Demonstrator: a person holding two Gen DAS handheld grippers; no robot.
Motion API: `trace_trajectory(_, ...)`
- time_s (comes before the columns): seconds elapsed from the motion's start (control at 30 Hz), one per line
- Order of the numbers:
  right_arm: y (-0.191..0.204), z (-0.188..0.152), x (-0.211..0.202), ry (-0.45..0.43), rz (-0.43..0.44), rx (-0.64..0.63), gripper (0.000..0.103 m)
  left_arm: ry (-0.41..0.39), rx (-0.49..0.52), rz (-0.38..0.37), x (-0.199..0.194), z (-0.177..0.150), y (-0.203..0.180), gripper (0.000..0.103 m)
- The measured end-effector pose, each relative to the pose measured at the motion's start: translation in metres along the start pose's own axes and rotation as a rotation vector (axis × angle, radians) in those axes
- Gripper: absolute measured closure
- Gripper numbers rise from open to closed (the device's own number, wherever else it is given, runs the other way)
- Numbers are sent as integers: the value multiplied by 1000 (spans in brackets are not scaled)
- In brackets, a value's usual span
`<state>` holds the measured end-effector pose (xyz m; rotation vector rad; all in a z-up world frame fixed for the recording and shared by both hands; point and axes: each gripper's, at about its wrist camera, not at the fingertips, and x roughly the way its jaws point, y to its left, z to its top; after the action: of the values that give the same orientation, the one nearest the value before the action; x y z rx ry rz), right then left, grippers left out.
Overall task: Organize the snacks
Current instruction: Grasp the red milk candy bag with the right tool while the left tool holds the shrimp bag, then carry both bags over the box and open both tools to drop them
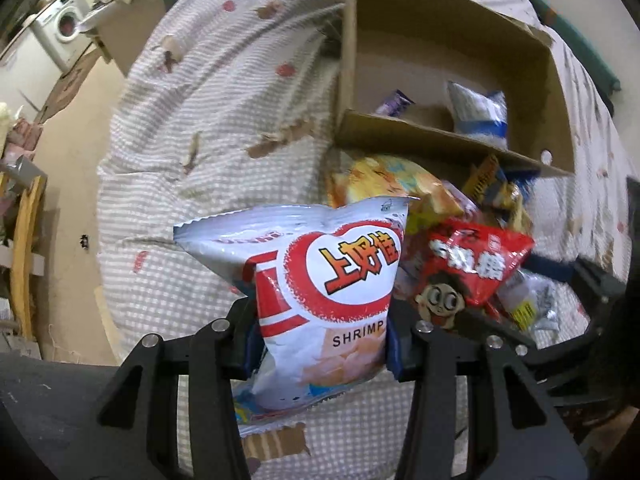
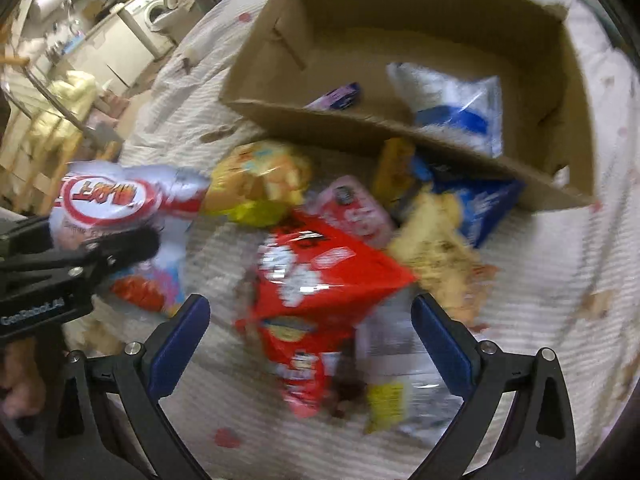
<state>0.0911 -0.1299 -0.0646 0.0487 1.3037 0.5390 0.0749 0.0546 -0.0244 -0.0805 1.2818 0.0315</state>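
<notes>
The left gripper (image 1: 320, 344) has its fingers clamped on a white shrimp chip bag (image 1: 320, 292), held above the checked bedspread (image 1: 200, 128). Beyond it a pile of snacks, led by a red packet (image 1: 476, 268), lies against the near wall of the cardboard box (image 1: 448, 136), which already holds a blue-white bag (image 1: 480, 114). The right gripper (image 2: 310, 336) hangs over the red packet with its fingers spread wide, holding nothing.

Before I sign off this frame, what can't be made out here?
- Left wrist view: the shrimp chips bag in the left gripper hides the bedspread behind it.
- Both views: the cardboard box near wall hides the box floor and the lower part of the blue-white bag.
- Right wrist view: motion blur makes the red bag print unreadable.
</notes>
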Motion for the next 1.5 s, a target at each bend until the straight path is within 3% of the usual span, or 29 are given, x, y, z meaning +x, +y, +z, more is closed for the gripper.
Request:
trace_trajectory(0.13,-11,2,25,67,38,117,4,9,-28,-5,3,0,7,60)
trace_trajectory(0.23,-8,4,28,48,10,119,14,8,-24,-2,3,-1,5,60)
trace_trajectory(0.3,-10,6,30,56,33,121,34,6,-17,-3,3,-1,3,60)
trace_trajectory(0.47,-15,1,25,49,56,131,50,2,-10,-4,3,-1,0,60)
trace_trajectory(0.5,-15,-1,19,41,58,126,57,0,-7,-3,3,-1,-1,60)
trace_trajectory(0.9,-13,-22,-40,-89,47,116,60,-23,8,25,0,-4,-2,61)
trace_trajectory(1.27,-42,-26,-113,-287,-208,120,60,-79,27,65,-8,-4,-5,61)
trace_trajectory(1.5,-55,-7,-141,-371,-252,108,60,-220,31,30,-46,14,-10,61)
